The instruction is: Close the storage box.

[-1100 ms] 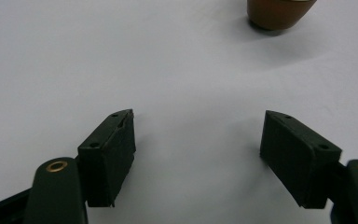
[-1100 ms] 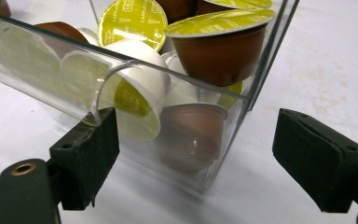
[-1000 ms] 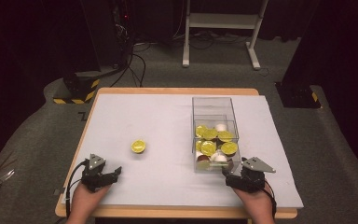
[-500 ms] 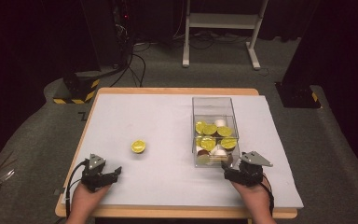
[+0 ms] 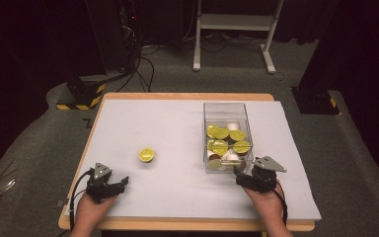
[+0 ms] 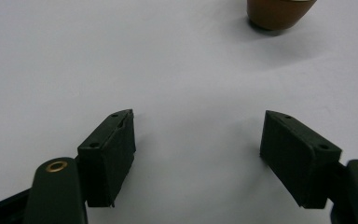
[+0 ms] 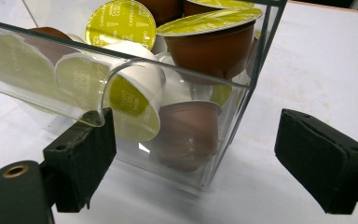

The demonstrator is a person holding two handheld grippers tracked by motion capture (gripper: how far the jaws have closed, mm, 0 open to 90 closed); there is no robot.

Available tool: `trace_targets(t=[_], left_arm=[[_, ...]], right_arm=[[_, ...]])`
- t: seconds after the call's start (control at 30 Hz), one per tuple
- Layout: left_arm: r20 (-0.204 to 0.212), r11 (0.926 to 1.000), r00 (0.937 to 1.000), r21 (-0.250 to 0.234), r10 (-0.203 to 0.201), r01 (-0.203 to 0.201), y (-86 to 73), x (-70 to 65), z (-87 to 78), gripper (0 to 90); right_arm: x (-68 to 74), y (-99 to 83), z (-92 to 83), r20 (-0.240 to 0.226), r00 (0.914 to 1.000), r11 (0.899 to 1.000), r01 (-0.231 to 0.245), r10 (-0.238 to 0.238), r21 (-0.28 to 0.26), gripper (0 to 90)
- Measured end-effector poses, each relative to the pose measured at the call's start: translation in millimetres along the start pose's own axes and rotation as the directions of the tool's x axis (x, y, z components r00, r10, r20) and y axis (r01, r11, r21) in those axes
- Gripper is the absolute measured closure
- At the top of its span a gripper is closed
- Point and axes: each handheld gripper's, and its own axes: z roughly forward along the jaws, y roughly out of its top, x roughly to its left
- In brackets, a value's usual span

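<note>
- High view: the clear box (image 5: 227, 136) of coffee capsules stands on the white table (image 5: 177, 128). The right gripper (image 5: 246, 177) sits just at its near corner. The left gripper (image 5: 116, 185) rests near the front edge, with a lone capsule (image 5: 146, 155) ahead of it.
- Left gripper view: jaws wide apart over bare table, holding nothing; the lone capsule (image 6: 279, 11) lies ahead.
- Right gripper view: jaws wide, the box's near corner (image 7: 214, 154) between them, unclamped.

Broad white sheet (image 5: 177, 128) spread flat over a pale wooden table (image 5: 187, 97), wood edge peeking out at the far side. Grey carpet floor (image 5: 44, 143) all round. Back there, a white metal frame stand (image 5: 232, 22) on two feet. Off the far left corner, a black-and-yellow striped block (image 5: 81, 94), black cables (image 5: 140, 64) trailing near it. Right of the table, a dark square base (image 5: 316, 98).
</note>
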Motion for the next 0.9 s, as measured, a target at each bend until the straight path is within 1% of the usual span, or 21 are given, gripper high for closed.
trace_targets(t=[0.13,0.2,0.37,0.4,0.47,0.63,0.67,0.73,0.83,0.9], left_arm=[[0.002,0.9999,1.0000,-0.009,-0.010,0.010,0.1,-0.6,0.9,26.5],[0.002,1.0000,1.0000,-0.001,0.001,-0.001,0.5,0.2,0.6,26.5],[0.002,1.0000,1.0000,-0.004,-0.004,0.004,0.4,-0.1,0.8,26.5],[0.002,1.0000,1.0000,-0.003,0.000,0.000,0.4,0.1,0.7,26.5],[0.001,0.9999,0.9999,-0.010,-0.010,0.010,0.1,-0.7,1.0,26.6],[0.001,1.0000,1.0000,-0.006,-0.005,0.005,0.3,-0.3,0.8,26.6],[0.001,0.9999,0.9999,-0.009,-0.012,0.012,0.2,-0.7,1.0,26.6],[0.002,1.0000,1.0000,-0.005,-0.005,0.005,0.3,-0.2,0.8,26.6],[0.002,1.0000,1.0000,-0.005,-0.006,0.006,0.4,-0.2,0.8,26.6],[0.002,1.0000,1.0000,-0.006,-0.005,0.005,0.3,-0.2,0.7,26.6]], right_arm=[[-0.3,2.0,3.0,0.009,1.0000,1.000,0.003,-0.003,-0.003,12.6],[-0.9,2.8,5.3,0.013,0.9999,1.000,0.003,-0.003,-0.008,12.6],[-1.6,5.5,11.2,0.028,0.9995,1.000,-0.012,0.012,-0.013,12.7],[-1.7,6.0,12.1,0.029,0.9994,1.000,-0.018,0.018,-0.011,12.7],[-2.3,7.7,14.7,0.035,0.9991,1.000,-0.023,0.023,-0.011,12.7],[-4.0,10.8,20.3,0.039,0.9987,0.999,-0.030,0.031,-0.015,12.7],[-4.3,11.4,21.5,0.042,0.9986,0.999,-0.030,0.031,-0.015,12.7],[-4.3,13.9,25.1,0.050,0.9979,0.999,-0.042,0.042,-0.013,12.7],[-5.1,15.3,27.7,0.052,0.9981,0.999,-0.033,0.034,-0.016,12.5],[-5.1,16.0,29.7,0.053,0.9979,0.999,-0.037,0.038,-0.016,12.5]])
